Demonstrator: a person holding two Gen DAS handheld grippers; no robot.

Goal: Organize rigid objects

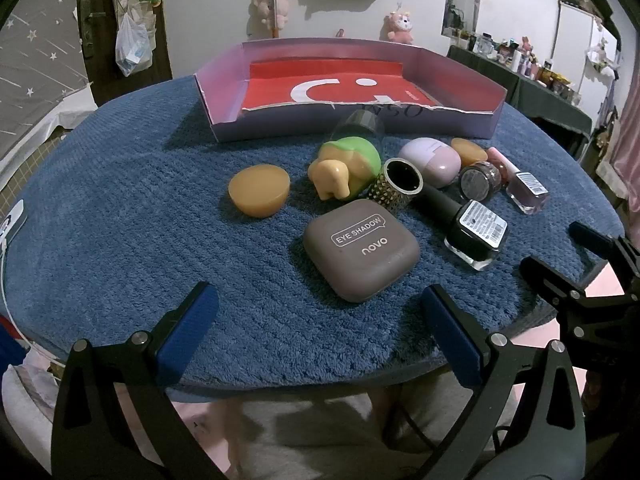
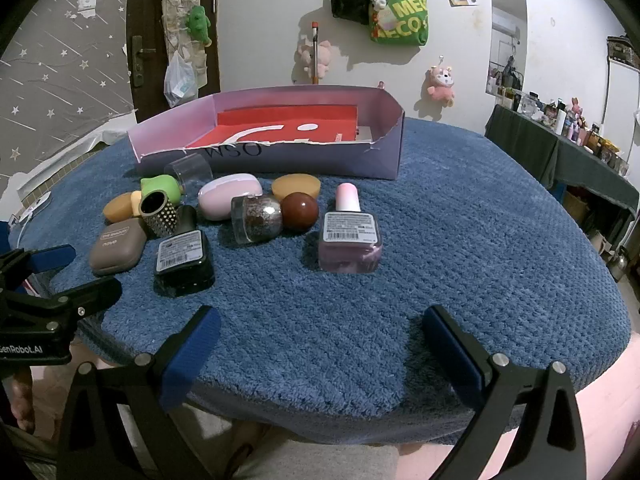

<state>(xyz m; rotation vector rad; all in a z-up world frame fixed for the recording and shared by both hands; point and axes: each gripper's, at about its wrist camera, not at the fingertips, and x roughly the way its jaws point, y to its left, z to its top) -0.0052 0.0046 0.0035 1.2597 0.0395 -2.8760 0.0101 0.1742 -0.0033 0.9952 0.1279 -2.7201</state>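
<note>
Left wrist view:
Left gripper [image 1: 320, 334]: fingers spread wide, holding nothing.
Eye shadow case [image 1: 361, 251]: I read it at 12 o'clock, just ahead between my fingers; nearest item to this hand.
Box [image 1: 400, 122]: far 12 o'clock, behind the clutter.

Right wrist view:
Right gripper [image 2: 322, 350]: fingers apart, empty.
Pink bottle [image 2: 350, 240]: 12 o'clock, lying neck away, long axis along my fingers.
Eye shadow case: far 10 o'clock, my left hand's pick.
</note>
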